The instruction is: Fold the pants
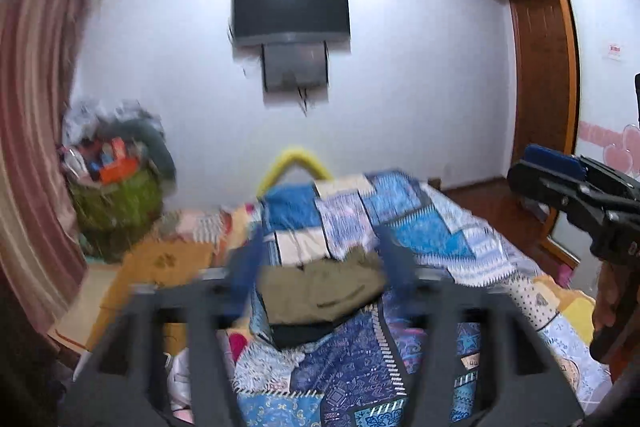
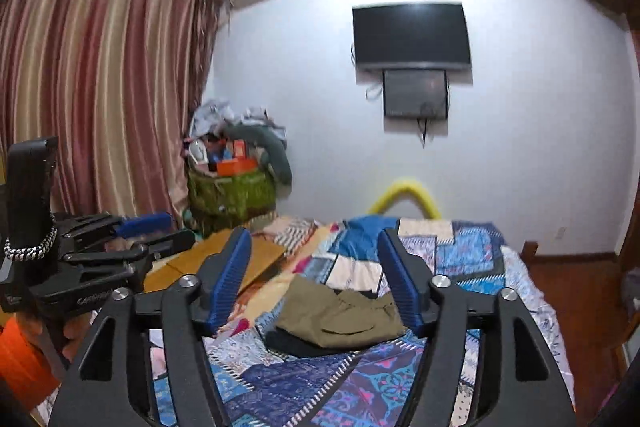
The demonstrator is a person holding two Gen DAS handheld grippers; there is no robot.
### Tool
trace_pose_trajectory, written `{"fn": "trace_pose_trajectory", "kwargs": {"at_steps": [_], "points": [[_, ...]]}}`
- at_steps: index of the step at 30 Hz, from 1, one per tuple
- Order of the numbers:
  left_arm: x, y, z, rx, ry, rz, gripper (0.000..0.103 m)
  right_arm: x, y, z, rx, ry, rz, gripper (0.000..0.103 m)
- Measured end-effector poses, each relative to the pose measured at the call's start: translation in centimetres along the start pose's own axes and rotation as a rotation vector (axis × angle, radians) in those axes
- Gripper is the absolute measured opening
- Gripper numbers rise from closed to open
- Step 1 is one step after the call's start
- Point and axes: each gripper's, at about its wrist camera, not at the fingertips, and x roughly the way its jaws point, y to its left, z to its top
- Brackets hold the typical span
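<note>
Pants: you have them folded, olive, flat on the quilt, on top of a dark folded garment.
Left gripper: your fingers stand wide, nothing between them, raised clear of the pants.
Right gripper: your fingers stand wide and empty, above the pants.
Backdrop: TV on the wall, curtain to the left, green basket beside it.
</note>
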Motion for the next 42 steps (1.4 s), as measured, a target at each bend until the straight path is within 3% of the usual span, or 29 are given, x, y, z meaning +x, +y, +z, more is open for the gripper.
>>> {"fn": "trace_pose_trajectory", "kwargs": {"at_steps": [1,3,5,18,42], "points": [[-0.9,-0.3,-0.2,0.0,-0.024,-0.002,0.086,-0.6,0.2,-0.1,-0.003,-0.011,-0.007,0.075],[-3.0,-1.2,-0.6,0.004,-0.066,0.002,0.094,-1.9,0.6,-0.4,-0.001,-0.042,-0.023,0.097],[-4.3,-1.8,-0.9,0.004,-0.085,0.006,0.102,-2.9,0.8,-0.8,0.009,-0.071,-0.053,0.103],[-8.1,-3.5,-1.2,-0.034,-0.122,-0.013,0.103,-5.7,0.1,-2.5,0.073,-0.075,-0.09,0.103],[-6.9,-3.4,-1.9,-0.067,-0.098,-0.05,0.103,-6.6,0.1,-3.0,0.098,-0.069,-0.096,0.103]]}}
